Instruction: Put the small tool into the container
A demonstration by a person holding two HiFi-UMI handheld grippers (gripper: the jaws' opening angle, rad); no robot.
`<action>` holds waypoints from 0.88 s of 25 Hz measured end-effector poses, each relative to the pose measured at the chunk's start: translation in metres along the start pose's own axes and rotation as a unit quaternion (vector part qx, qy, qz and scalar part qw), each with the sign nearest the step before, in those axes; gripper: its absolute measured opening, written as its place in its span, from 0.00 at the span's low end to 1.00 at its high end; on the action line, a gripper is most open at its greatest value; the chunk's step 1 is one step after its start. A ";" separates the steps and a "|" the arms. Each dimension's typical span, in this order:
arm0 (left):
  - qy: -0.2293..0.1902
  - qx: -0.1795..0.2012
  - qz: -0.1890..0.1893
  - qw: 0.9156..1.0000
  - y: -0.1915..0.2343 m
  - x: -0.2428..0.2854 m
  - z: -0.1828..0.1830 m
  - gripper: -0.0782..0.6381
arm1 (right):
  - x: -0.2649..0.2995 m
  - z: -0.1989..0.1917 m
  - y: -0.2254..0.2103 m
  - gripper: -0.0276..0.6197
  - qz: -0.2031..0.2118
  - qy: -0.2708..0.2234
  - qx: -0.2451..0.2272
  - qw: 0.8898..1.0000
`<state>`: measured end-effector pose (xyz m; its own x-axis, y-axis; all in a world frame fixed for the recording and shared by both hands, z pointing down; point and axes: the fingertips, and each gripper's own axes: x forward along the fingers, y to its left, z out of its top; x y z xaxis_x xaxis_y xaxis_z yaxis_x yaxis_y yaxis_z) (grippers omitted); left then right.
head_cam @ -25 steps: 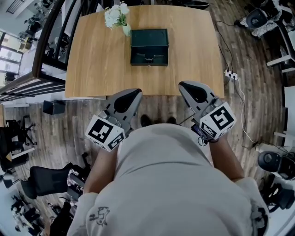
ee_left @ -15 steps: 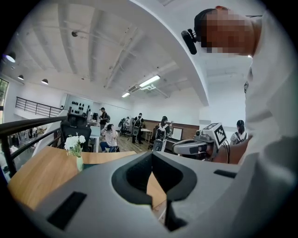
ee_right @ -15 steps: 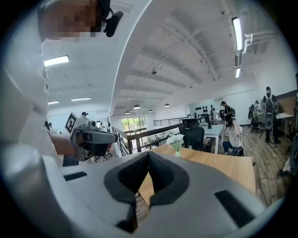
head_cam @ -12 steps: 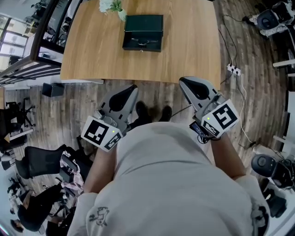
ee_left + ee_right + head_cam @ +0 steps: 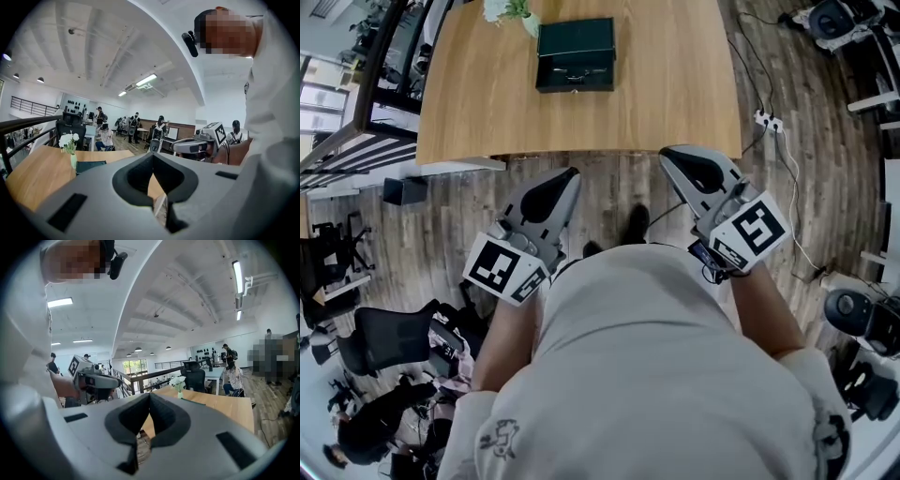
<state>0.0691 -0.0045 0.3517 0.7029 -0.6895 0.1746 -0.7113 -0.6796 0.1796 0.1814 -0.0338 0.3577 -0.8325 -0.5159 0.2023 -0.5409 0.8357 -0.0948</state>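
Note:
A dark green case (image 5: 575,54) lies closed on the wooden table (image 5: 675,84), near its far edge beside a vase of white flowers (image 5: 511,11). No small tool shows in any view. I stand on the floor a step back from the table's near edge. Both grippers are held close to my body, short of the table. My left gripper (image 5: 572,173) is shut and empty, its tips meeting (image 5: 153,157); the case (image 5: 91,165) shows past it. My right gripper (image 5: 667,153) is also shut with nothing in it (image 5: 149,395), pointing towards the table and flowers (image 5: 178,382).
A power strip (image 5: 766,120) with cables lies on the wood floor right of the table. A railing (image 5: 356,141) runs along the left, with office chairs (image 5: 389,337) below it. My shoes (image 5: 636,223) show between the grippers. Other people sit and stand far behind.
The table and case have slid up and away in the head view, so I stand farther back from them. Both grippers stay shut at my body.

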 end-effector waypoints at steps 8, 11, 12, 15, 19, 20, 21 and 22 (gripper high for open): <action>-0.012 0.004 -0.007 1.000 -0.006 -0.067 -0.009 0.12 | -0.004 0.003 0.063 0.05 -0.022 -0.004 -0.010 1.000; -0.018 0.000 -0.006 1.000 -0.007 -0.096 -0.014 0.12 | -0.002 0.004 0.091 0.05 -0.023 -0.004 -0.017 1.000; -0.019 0.000 -0.006 1.000 -0.008 -0.105 -0.016 0.12 | -0.001 0.003 0.101 0.05 -0.023 -0.003 -0.018 1.000; -0.022 0.004 -0.008 1.000 -0.011 -0.134 -0.022 0.12 | 0.000 0.001 0.129 0.05 -0.027 -0.004 -0.023 0.999; -0.027 0.010 -0.008 1.000 -0.015 -0.167 -0.029 0.12 | 0.001 -0.004 0.165 0.05 -0.032 -0.005 -0.029 0.999; -0.029 0.011 -0.007 0.999 -0.016 -0.175 -0.030 0.12 | 0.000 -0.005 0.173 0.05 -0.033 -0.007 -0.031 0.999; -0.031 0.013 -0.007 0.999 -0.018 -0.182 -0.032 0.12 | -0.001 -0.007 0.181 0.05 -0.035 -0.008 -0.034 0.999; -0.032 0.014 -0.007 0.999 -0.020 -0.188 -0.034 0.12 | -0.002 -0.008 0.188 0.05 -0.038 -0.010 -0.036 0.999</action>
<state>-0.0488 0.1475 0.3478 0.7117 -0.6940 0.1093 -0.7018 -0.6953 0.1549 0.0825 0.1256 0.3471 -0.7925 -0.5807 0.1863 -0.5925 0.8055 -0.0093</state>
